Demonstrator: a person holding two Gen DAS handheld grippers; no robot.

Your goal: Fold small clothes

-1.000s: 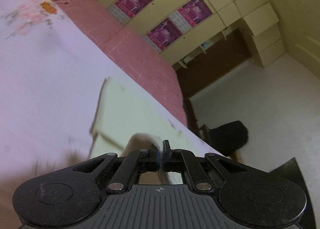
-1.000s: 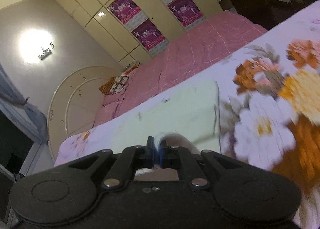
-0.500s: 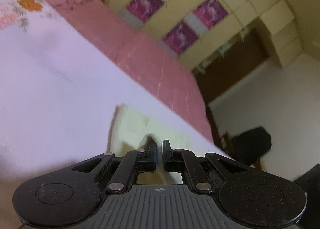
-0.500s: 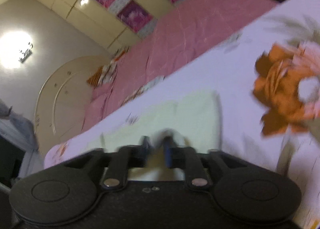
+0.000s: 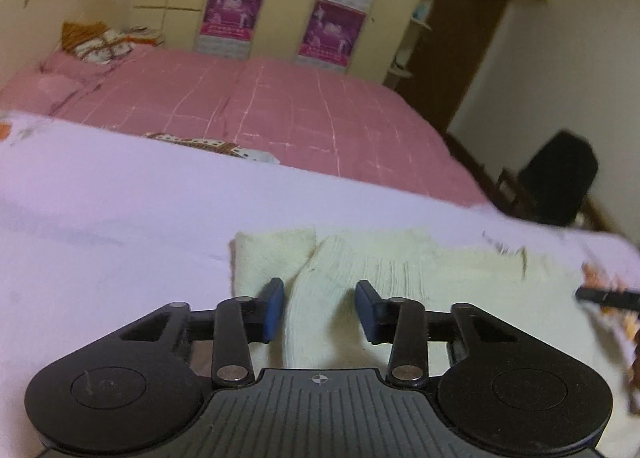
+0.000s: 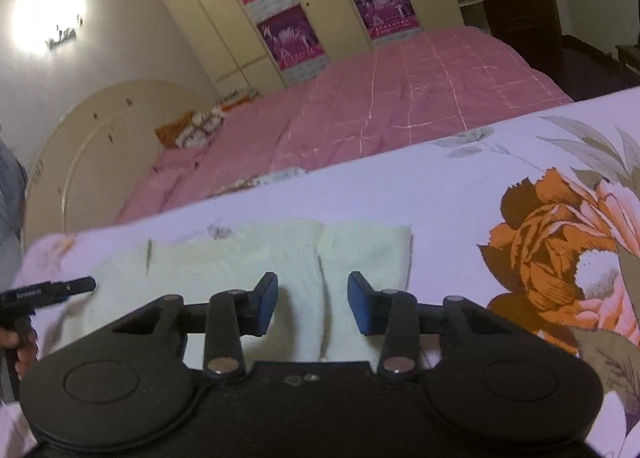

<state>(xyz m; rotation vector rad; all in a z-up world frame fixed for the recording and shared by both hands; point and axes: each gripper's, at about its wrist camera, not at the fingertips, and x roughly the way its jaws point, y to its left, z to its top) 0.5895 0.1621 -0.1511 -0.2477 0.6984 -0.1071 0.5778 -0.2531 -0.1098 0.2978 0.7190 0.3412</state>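
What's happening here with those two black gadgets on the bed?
A person is folding a small pale yellow garment on a floral bedsheet, using a hand-held gripping tool in each hand. Right now both the left tool and the right tool are open, each with a fold of the cloth lying between its blue pads and neither clamping it. The garment lies flat and folded.

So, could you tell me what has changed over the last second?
Both grippers let go: the left gripper and right gripper, shut on the pale yellow cloth a second ago, now stand open above its fold. The cloth stays on the floral sheet.
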